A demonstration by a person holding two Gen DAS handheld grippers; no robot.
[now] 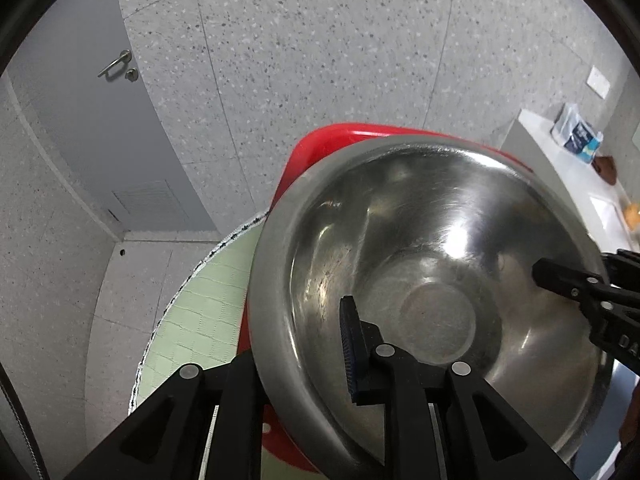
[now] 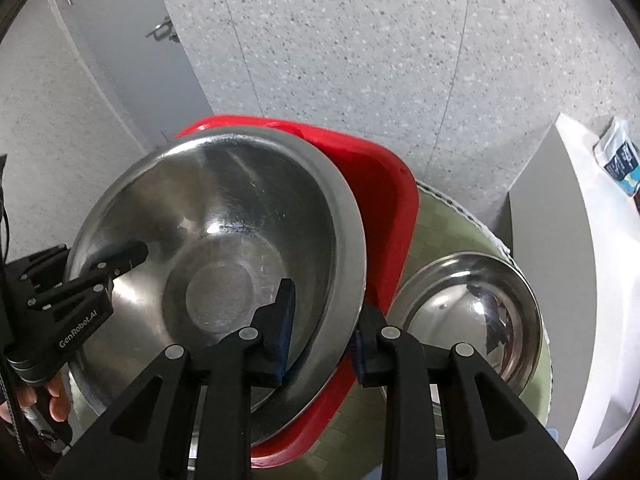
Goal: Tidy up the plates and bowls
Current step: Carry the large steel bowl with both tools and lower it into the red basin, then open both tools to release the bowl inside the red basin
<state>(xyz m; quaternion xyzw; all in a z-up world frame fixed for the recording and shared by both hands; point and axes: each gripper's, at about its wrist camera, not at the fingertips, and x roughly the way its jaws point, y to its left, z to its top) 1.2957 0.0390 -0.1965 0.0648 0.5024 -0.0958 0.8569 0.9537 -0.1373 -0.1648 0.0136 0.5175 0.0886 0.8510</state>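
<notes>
Large stainless steel bowl (image 1: 420, 280) sits on a red tray (image 1: 320, 140), the tray on a round table with a green checked cloth (image 1: 200, 300). Left gripper (image 1: 304, 352) straddles the bowl's near-left rim, inner pad inside the wall, outer finger outside. Right gripper (image 2: 320, 340) straddles the opposite rim the same way. Neither grip looks firm: jaws narrow, a sliver of gap visible at the right pads, left outer pad hidden by the rim. I read both as loosely around the rim, not clamped.

Handling, my judgement: thin steel, stiff, light for its width, not fragile. Polished wall is slippery; the rolled rim is the only real purchase, so pinch it at two opposite points as now. A one-sided grip would probably let it pivot.

Smaller steel bowl (image 2: 468, 320) lies just right of the right gripper, beside the tray on the cloth. Likely nests inside the big one.

Hand (image 2: 56, 400) on the left gripper's handle, low left in the right view.
</notes>
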